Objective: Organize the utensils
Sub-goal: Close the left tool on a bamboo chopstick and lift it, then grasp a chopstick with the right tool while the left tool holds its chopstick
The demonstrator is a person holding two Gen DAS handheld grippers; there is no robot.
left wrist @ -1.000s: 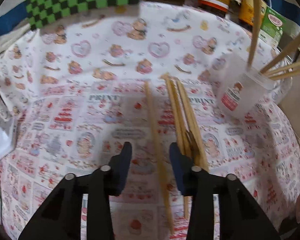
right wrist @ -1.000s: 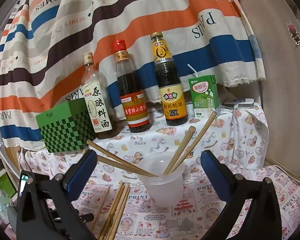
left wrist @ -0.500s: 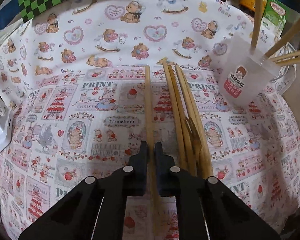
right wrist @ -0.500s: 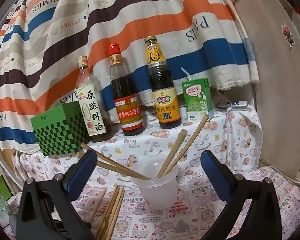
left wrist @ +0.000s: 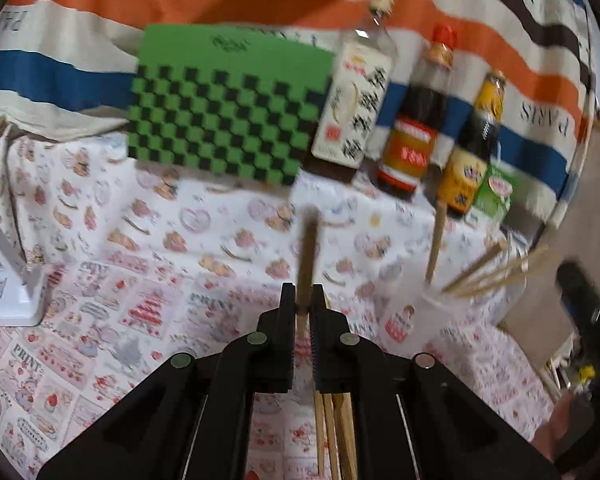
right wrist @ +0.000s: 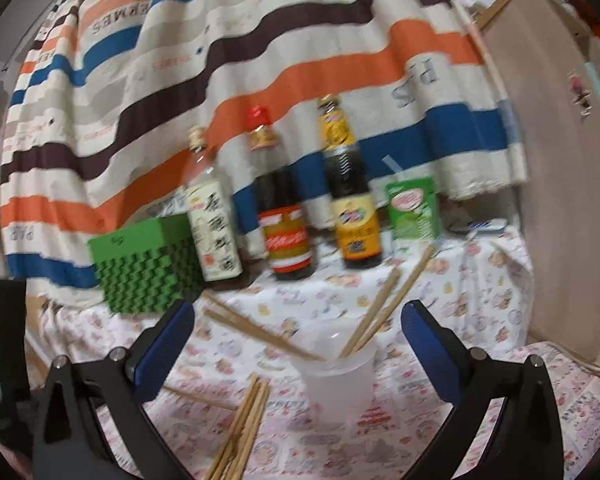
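My left gripper [left wrist: 303, 298] is shut on a wooden chopstick [left wrist: 307, 258] and holds it up off the table, pointing away from me. Several loose chopsticks [left wrist: 334, 432] lie on the printed cloth below it; they also show in the right wrist view [right wrist: 242, 426]. A clear plastic cup [right wrist: 336, 376] stands on the cloth with several chopsticks [right wrist: 384, 306] leaning in it; in the left wrist view the cup [left wrist: 410, 324] is to the right of my left gripper. My right gripper [right wrist: 298, 346] is open and empty, its blue-padded fingers on either side of the cup and nearer than it.
A green checkered box [left wrist: 228, 108], three sauce bottles [right wrist: 282, 216] and a green drink carton [right wrist: 412, 208] stand along the back before a striped curtain. A white stand [left wrist: 10, 292] is at the left. A wooden panel [right wrist: 560, 200] is at the right.
My left gripper closed on one chopstick on the cloth, then lifted it and tilted up. My right gripper stayed open and drifted slightly near the cup.
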